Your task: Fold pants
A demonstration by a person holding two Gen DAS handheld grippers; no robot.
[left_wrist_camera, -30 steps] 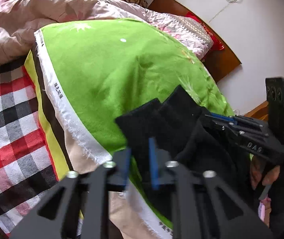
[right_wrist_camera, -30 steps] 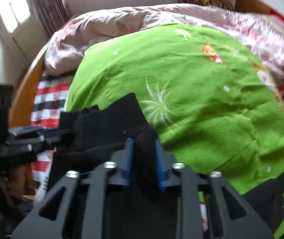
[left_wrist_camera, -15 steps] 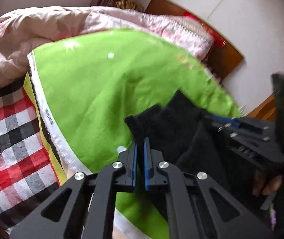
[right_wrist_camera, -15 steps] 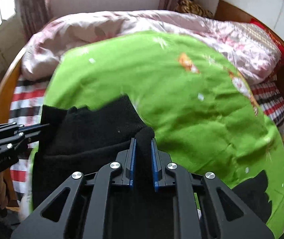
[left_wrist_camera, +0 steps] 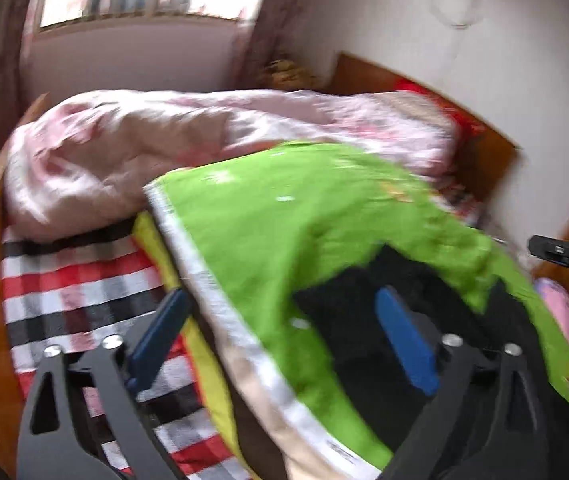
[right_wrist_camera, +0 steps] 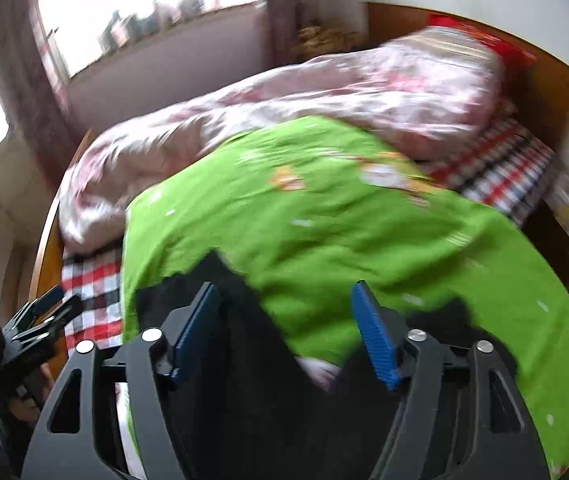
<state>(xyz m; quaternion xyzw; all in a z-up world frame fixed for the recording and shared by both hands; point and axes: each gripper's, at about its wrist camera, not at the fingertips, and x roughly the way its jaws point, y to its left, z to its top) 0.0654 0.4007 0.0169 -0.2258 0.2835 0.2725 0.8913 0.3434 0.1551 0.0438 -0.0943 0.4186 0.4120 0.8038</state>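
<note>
While jaws open, black knit pants (right_wrist_camera: 244,360) lie folded; green blanket (right_wrist_camera: 324,240) beneath.

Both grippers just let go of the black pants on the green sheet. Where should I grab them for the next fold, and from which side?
Probably take the black pants at their far corner, the peak poking up onto the green sheet, coming down from above. That edge lies free and raised. The right gripper, jaws opening with nothing pinched, sits nearest; the left gripper is also opening.
</note>
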